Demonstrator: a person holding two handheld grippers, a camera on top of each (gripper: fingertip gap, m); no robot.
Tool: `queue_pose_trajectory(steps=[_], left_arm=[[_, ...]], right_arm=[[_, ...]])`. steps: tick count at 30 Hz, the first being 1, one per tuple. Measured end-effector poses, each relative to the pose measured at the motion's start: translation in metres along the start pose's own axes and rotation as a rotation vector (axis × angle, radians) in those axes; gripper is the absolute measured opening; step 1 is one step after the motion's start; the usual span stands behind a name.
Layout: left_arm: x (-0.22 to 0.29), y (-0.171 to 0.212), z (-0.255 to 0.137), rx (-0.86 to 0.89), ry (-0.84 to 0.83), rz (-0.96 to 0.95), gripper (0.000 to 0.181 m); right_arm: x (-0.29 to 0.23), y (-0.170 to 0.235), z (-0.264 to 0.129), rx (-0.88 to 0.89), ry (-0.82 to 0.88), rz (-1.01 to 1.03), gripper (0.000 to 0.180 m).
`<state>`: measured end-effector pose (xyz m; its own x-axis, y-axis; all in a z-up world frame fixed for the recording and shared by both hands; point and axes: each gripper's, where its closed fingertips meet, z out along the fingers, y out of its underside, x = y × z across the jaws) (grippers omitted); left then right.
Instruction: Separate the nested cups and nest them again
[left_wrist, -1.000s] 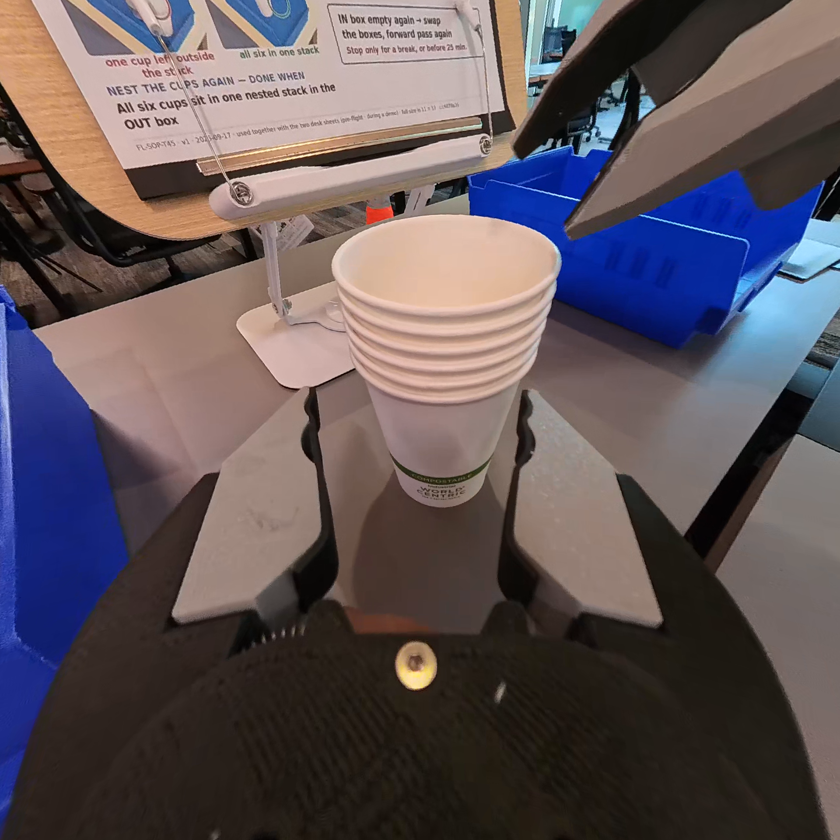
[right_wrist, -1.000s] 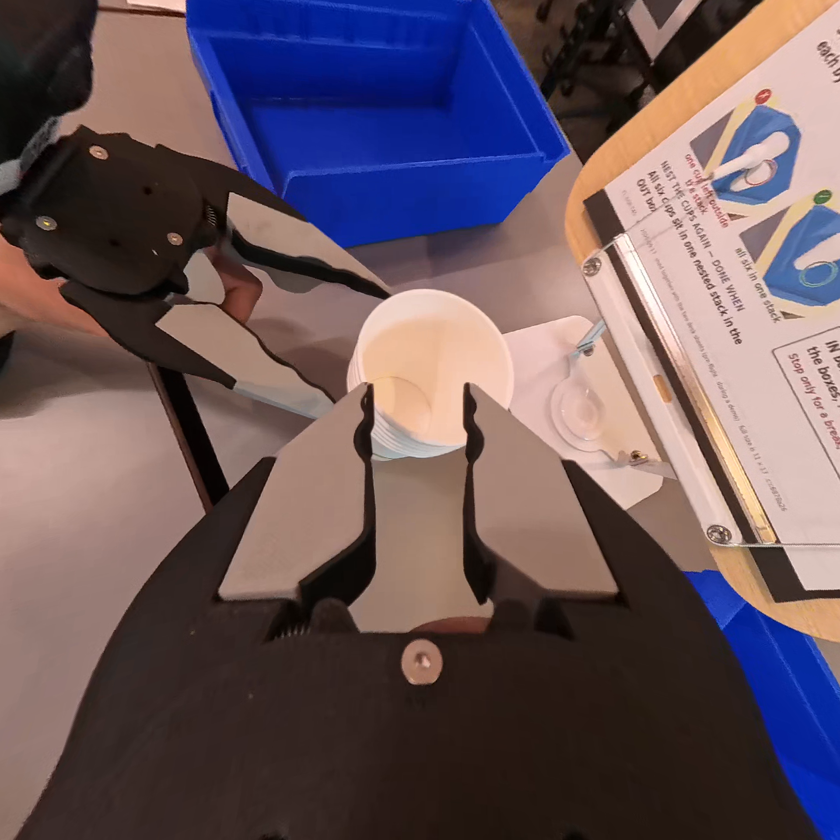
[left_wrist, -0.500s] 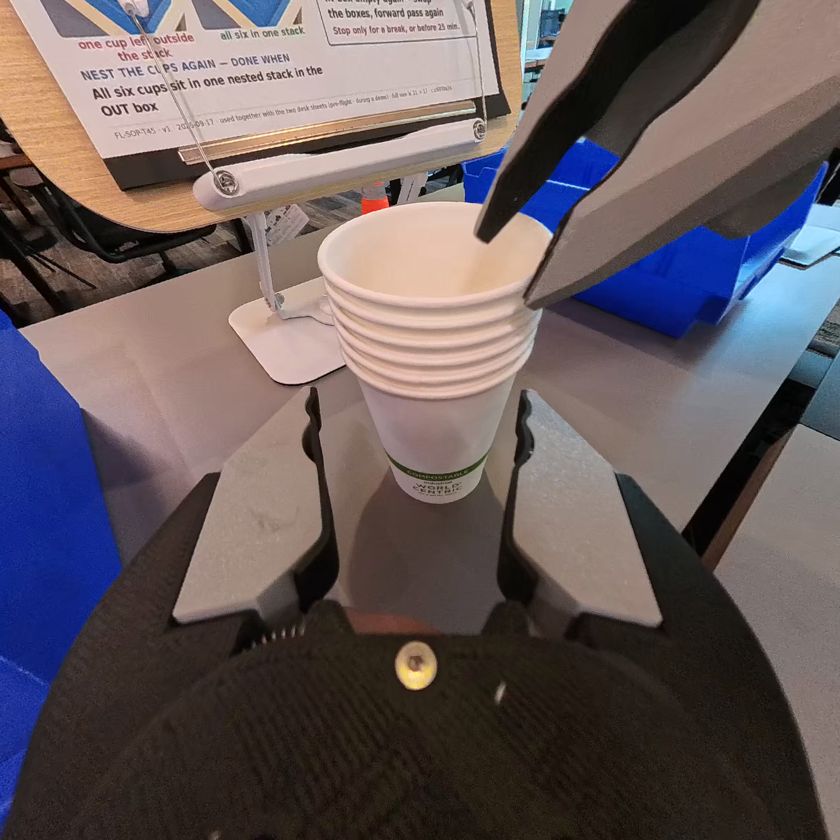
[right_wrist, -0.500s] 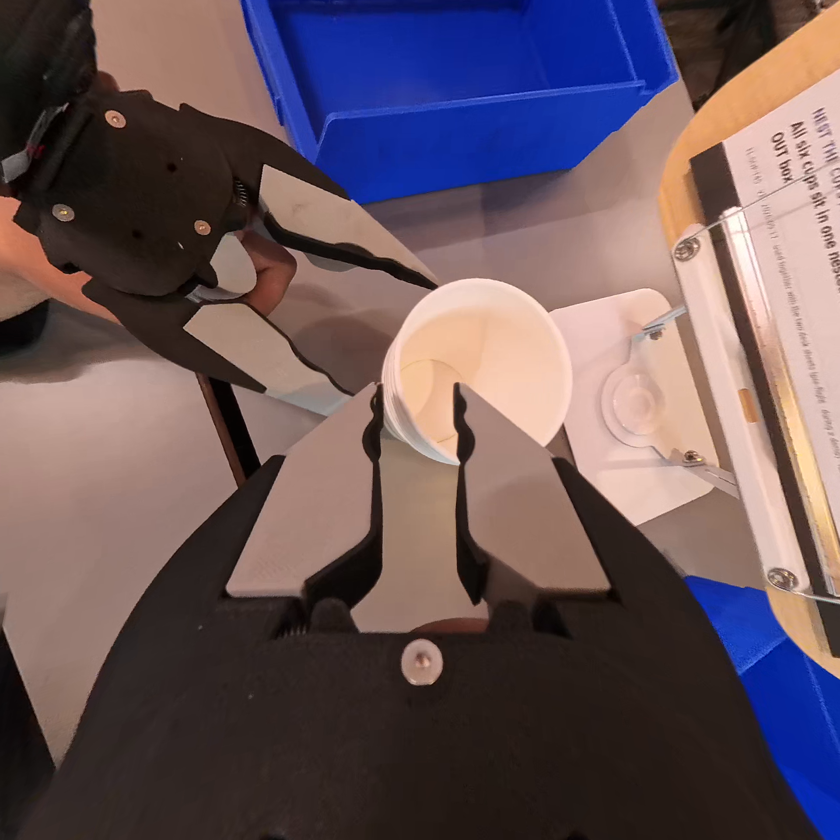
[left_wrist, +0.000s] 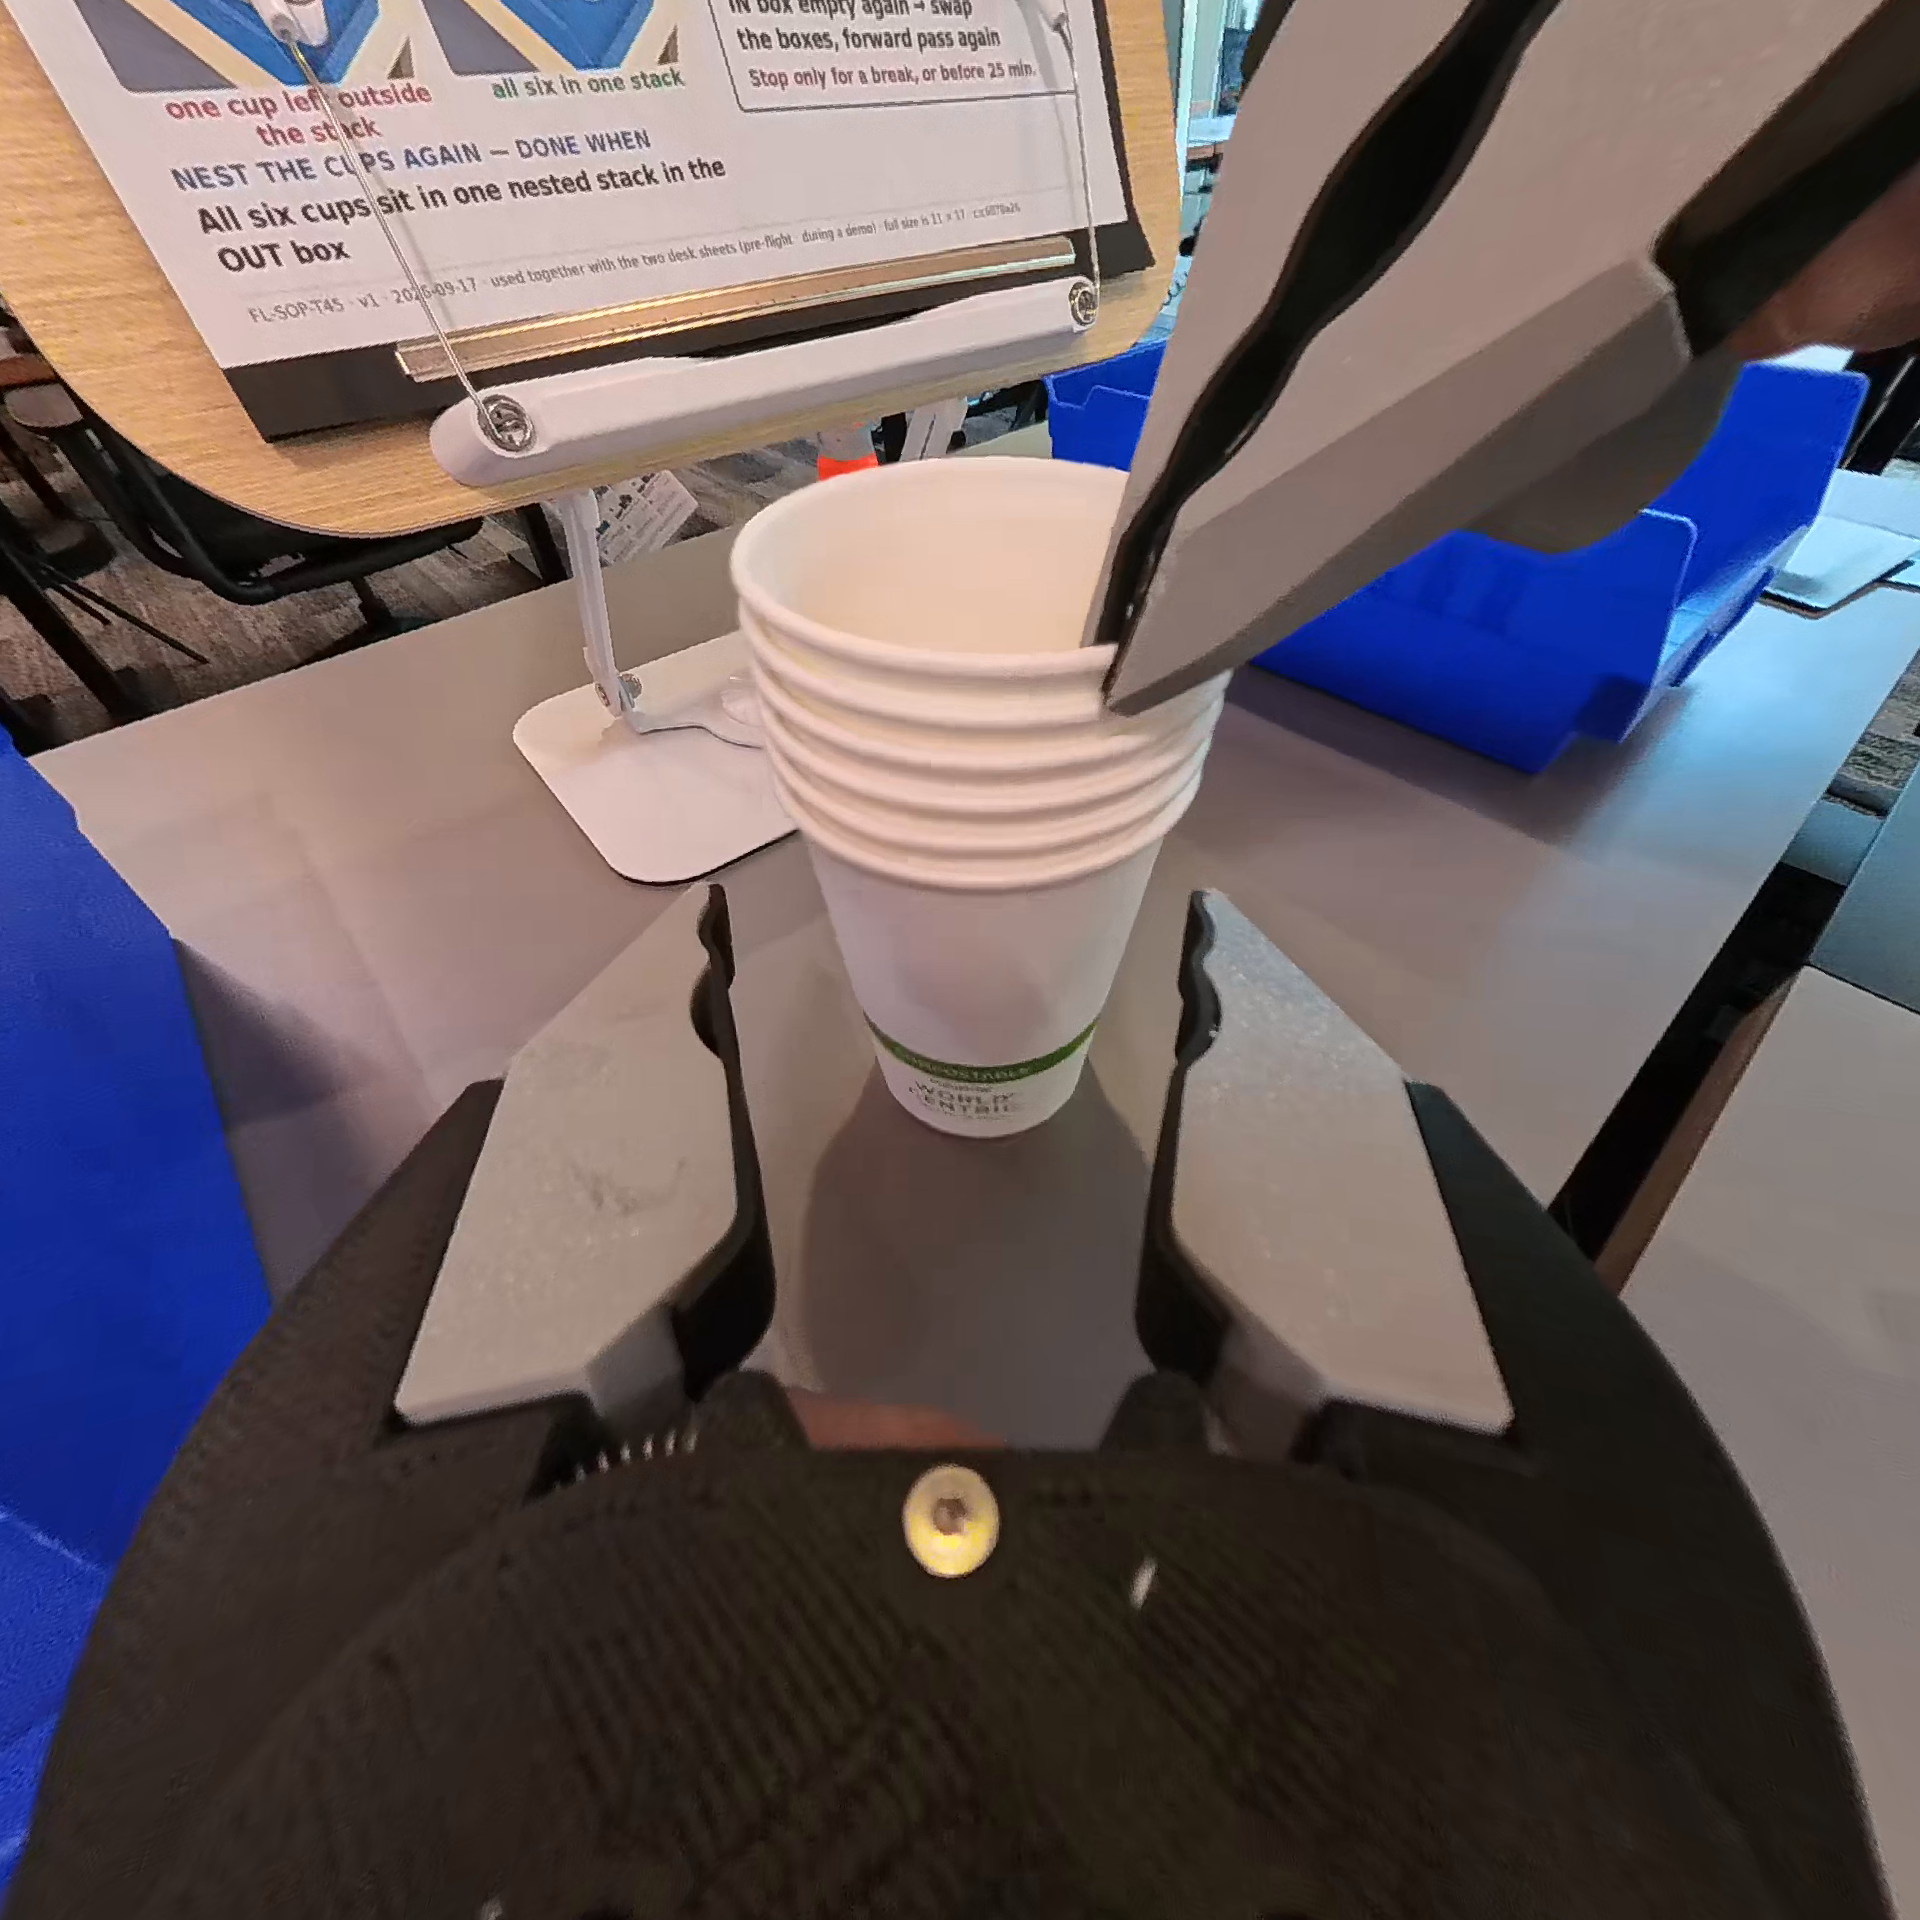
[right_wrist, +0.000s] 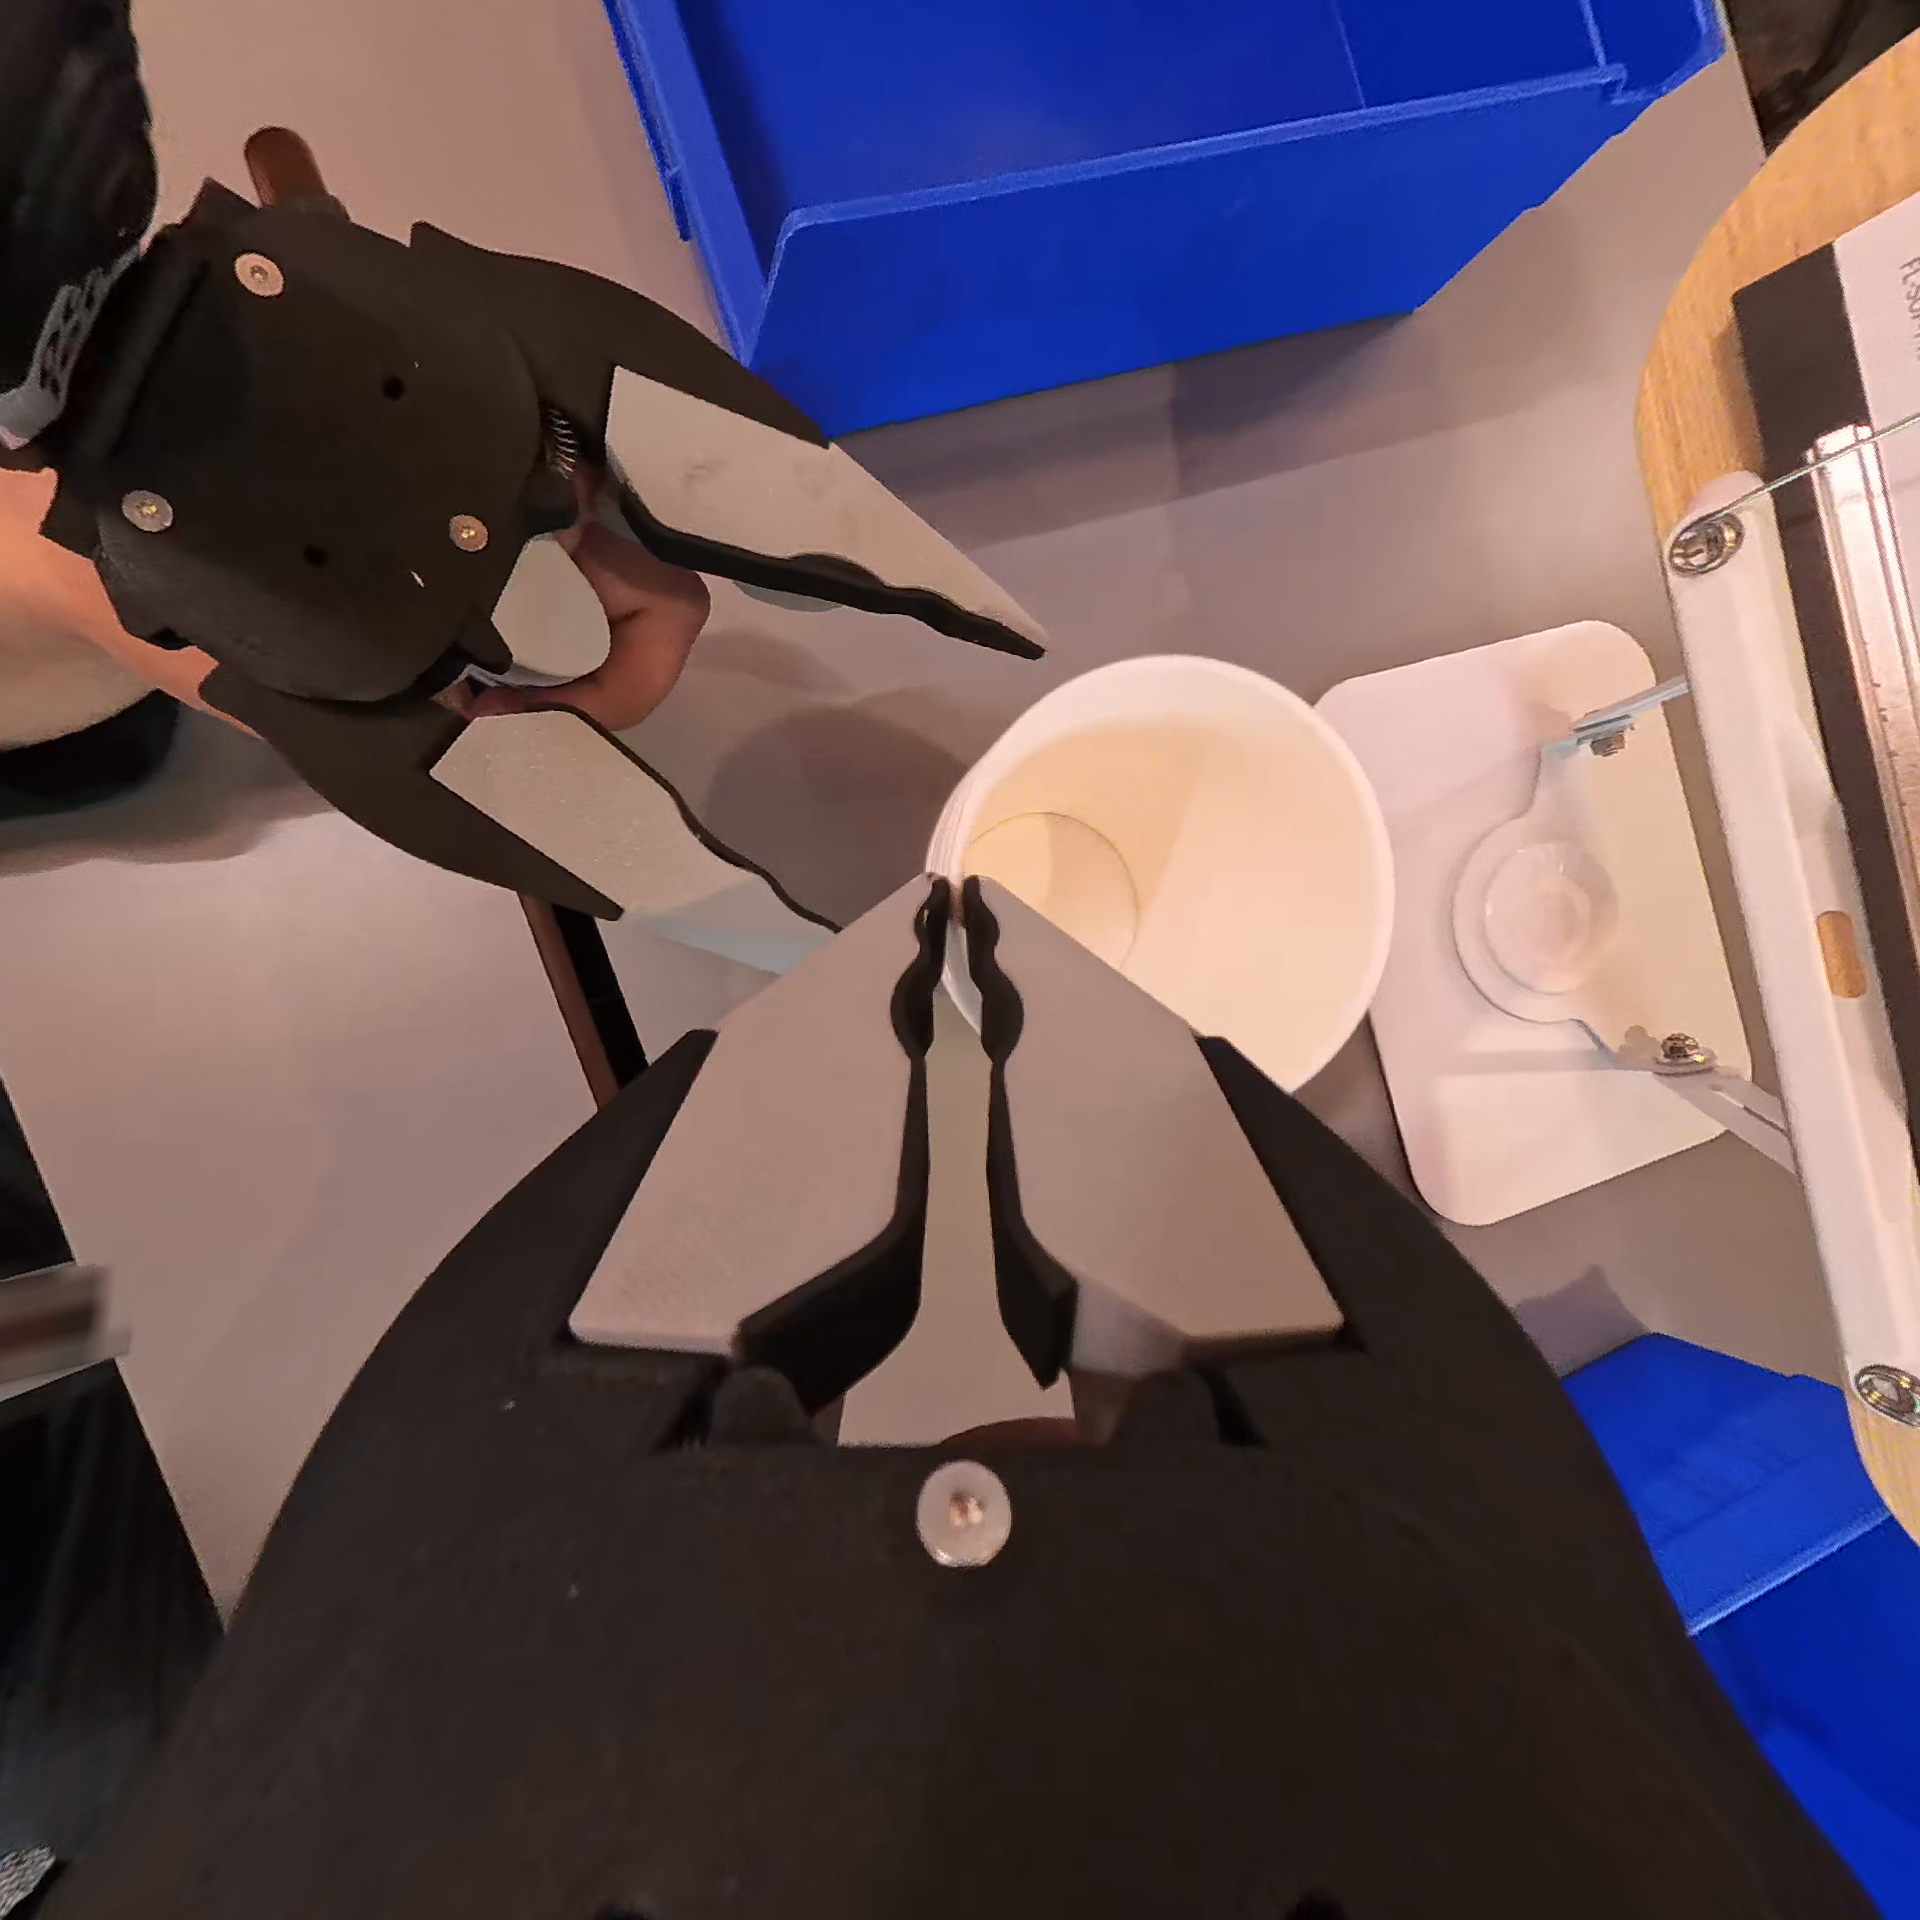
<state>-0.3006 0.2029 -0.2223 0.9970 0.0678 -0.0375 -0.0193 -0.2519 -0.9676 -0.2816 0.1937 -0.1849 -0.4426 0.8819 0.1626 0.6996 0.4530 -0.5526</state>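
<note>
On the grey table (left_wrist: 1455, 935), between the white foot of a sign stand (left_wrist: 655, 790) and the left gripper (left_wrist: 951, 935), stands the stack of nested paper cups (left_wrist: 977, 790), upright, six rims showing. The right gripper (right_wrist: 954, 896) comes down from above with its jaws pinched nearly together on the rim of the top cup (right_wrist: 1174, 852), one finger inside the mouth and one outside. The left gripper's jaws are spread wide on either side of the lower cup body, near it but not touching.

The risk, as I judge it, is that a lift now brings up more than one cup, or the whole stack, since nothing pins the bottom (paper cups wedge tightly). A pinch this thin could also crease the rim or slip off it, and a sideways pull could tip the stack toward the stand.

The left wrist view shows the stacked rims and the clear gap beside the cup wall. The right wrist view alone shows the cup's inside, the finger straddling its lip, a blue bin (right_wrist: 1143, 208) beyond, and the hand (right_wrist: 634, 644) holding the left gripper.
</note>
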Motion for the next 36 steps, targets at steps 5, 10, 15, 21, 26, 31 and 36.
queue_pose_trajectory(steps=[5, 10, 15, 21, 26, 31, 36], left_arm=[[0.0, 0.0, 0.0, 0.002, 0.002, -0.002, 0.085], [0.001, 0.0, 0.0, 0.0, 0.003, 0.001, 0.085], [0.0, -0.001, -0.001, 0.006, 0.002, -0.002, 0.085], [0.001, -0.001, 0.0, 0.003, 0.005, -0.002, 0.085], [0.001, -0.001, -0.001, 0.005, 0.006, -0.004, 0.085], [0.001, -0.001, -0.001, 0.004, 0.008, -0.005, 0.085], [0.001, 0.0, 0.0, 0.002, 0.009, -0.005, 0.085]], right_arm=[[0.005, 0.0, -0.003, -0.015, 0.03, -0.006, 0.0], [0.006, -0.003, -0.008, -0.015, 0.038, -0.007, 0.0], [0.007, -0.009, -0.015, -0.005, 0.069, -0.028, 0.0], [0.007, -0.016, -0.022, -0.002, 0.087, -0.042, 0.0], [0.007, -0.019, -0.03, 0.001, 0.101, -0.049, 0.0], [0.008, -0.027, -0.044, 0.022, 0.119, -0.057, 0.0], [0.012, -0.037, -0.066, 0.06, 0.146, -0.061, 0.0]])
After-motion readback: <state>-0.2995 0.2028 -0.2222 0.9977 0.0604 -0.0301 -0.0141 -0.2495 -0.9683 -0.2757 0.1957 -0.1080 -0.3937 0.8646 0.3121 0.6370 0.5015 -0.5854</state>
